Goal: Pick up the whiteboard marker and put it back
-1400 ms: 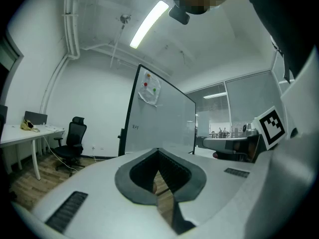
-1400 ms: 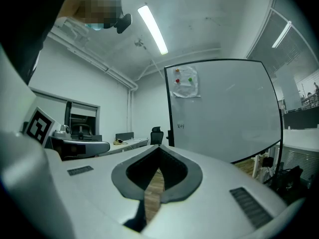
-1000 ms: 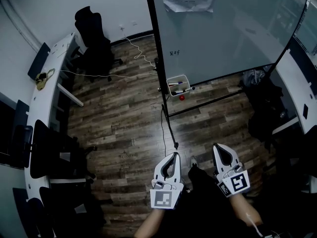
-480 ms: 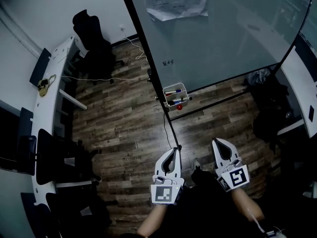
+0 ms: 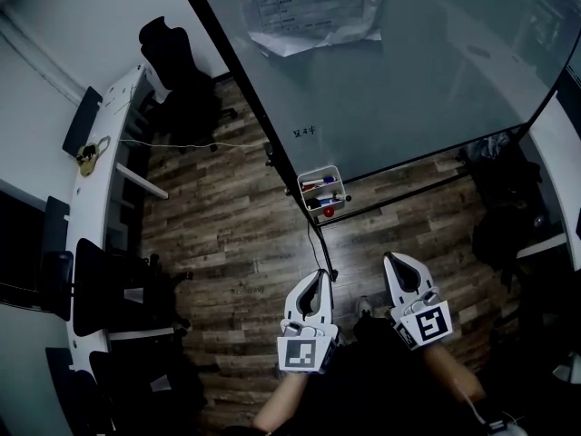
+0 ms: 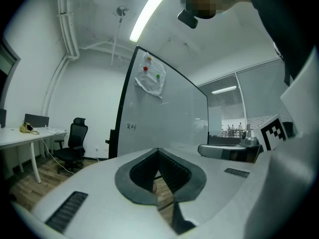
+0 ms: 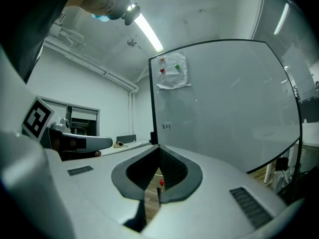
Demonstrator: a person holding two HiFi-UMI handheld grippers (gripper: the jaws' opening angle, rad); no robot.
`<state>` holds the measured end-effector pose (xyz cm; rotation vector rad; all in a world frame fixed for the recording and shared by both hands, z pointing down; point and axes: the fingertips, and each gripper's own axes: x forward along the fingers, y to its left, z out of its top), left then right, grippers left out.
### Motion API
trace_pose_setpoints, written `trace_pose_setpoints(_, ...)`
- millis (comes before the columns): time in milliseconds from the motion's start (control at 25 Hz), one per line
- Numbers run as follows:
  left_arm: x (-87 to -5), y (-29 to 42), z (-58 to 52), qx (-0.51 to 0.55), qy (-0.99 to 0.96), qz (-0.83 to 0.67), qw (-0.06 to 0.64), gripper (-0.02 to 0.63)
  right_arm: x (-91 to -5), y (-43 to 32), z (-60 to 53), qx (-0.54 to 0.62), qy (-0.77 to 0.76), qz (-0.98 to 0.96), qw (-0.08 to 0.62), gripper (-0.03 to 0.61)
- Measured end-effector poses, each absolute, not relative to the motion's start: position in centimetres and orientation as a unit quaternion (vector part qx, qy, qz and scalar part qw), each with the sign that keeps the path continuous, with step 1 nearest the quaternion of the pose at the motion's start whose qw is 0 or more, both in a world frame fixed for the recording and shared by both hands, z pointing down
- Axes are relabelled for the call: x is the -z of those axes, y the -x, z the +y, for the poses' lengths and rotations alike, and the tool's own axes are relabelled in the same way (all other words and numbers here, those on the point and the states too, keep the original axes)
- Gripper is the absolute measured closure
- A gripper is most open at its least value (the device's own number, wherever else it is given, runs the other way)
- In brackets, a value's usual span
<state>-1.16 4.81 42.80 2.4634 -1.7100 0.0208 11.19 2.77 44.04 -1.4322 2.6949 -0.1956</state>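
In the head view the marker (image 5: 318, 185) is seen in the tray (image 5: 303, 191) under the whiteboard (image 5: 408, 62), well ahead of the left gripper (image 5: 318, 276) and right gripper (image 5: 392, 261). In the left gripper view the jaws are closed on nothing. The same is seen in the right gripper view, so the marker could be shoved aside unless the jaws are opened first.

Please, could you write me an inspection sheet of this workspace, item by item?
Surface: wooden floor; no worktable seen.
Job's things: markers lie in a white tray at the whiteboard's lower corner; none is held.
Clutter: paper sheet on the whiteboard; a yellowish object on the white desk.
Grippers: left claw and right claw are both shut and empty, pointing toward the whiteboard.
Cables: white cable across the floor by the desk; black cable near the whiteboard's foot.
Surroundings: black office chair beside the desk.
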Motion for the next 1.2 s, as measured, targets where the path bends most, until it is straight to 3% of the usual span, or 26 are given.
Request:
trace_pose_setpoints(920, -43.8, 1.9, -1.0, -0.023, -0.804, -0.589, 0.080, 0.612, -46.6, -9.5, -4.0, 0.076, 0.449, 0.890, 0.017, 0.571)
trace_pose_setpoints(1200, -44.4, 3.2, -4.2, -0.021, -0.816, -0.570, 0.093, 0.612, -48.4, -8.1, -6.5, 0.093, 0.473, 0.876, -0.026, 0.571)
